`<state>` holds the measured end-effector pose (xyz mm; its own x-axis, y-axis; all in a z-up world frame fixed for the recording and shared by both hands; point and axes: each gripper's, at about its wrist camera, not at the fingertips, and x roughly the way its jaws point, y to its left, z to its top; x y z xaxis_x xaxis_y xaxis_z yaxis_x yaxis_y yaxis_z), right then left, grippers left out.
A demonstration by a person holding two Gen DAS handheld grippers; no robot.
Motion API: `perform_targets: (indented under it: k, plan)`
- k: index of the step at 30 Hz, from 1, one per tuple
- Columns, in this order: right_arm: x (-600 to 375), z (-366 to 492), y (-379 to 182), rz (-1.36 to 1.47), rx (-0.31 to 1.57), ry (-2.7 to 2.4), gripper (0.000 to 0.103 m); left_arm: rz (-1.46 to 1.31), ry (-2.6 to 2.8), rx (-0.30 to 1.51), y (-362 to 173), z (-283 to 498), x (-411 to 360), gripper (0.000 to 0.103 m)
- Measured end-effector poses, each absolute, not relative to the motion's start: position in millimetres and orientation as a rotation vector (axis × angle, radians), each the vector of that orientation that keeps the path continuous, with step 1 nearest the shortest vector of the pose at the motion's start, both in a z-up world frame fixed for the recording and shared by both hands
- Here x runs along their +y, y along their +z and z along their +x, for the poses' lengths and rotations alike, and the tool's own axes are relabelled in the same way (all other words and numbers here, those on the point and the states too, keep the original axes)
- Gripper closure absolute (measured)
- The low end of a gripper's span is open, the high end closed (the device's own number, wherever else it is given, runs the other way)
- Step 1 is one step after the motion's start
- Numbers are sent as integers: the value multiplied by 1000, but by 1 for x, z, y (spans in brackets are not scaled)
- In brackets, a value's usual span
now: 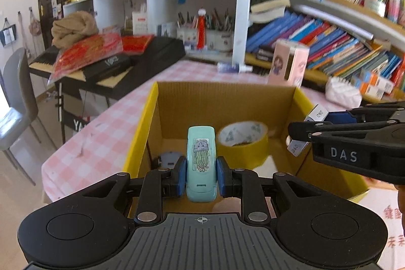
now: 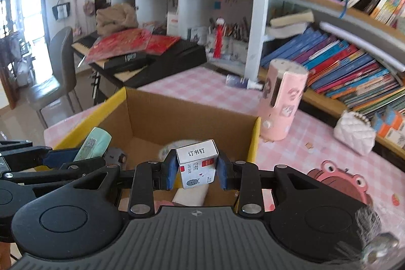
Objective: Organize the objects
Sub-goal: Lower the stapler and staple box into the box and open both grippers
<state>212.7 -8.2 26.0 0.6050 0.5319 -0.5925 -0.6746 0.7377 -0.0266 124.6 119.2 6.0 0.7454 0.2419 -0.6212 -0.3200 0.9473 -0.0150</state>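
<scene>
My left gripper (image 1: 201, 176) is shut on a mint green stapler (image 1: 201, 163) with a jellyfish sticker and holds it over the open cardboard box (image 1: 227, 98). My right gripper (image 2: 197, 170) is shut on a small white staple box (image 2: 196, 162) above the same cardboard box (image 2: 177, 115). Inside the box lie a roll of yellow tape (image 1: 244, 143) and a small grey object (image 1: 168, 158). In the left wrist view the right gripper (image 1: 303, 133) comes in from the right; in the right wrist view the stapler (image 2: 92, 144) shows at left.
The box stands on a pink checked tablecloth (image 1: 106, 133). A pink cylindrical container (image 2: 281, 103) stands just beyond the box at right, with a white quilted purse (image 2: 354, 133) and bookshelves (image 2: 341, 62) behind. A keyboard (image 1: 121, 65) and a grey chair (image 1: 17, 98) are at left.
</scene>
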Motion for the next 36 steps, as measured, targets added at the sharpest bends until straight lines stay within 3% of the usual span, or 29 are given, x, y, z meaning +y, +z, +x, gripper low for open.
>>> perform_targets:
  k: [15, 36]
  plan:
    - [23, 236, -17, -433, 719, 825, 73, -114, 333, 810, -17, 148, 121, 80]
    - [37, 235, -26, -556, 744, 858, 73, -93, 334, 816, -19, 150, 114, 79]
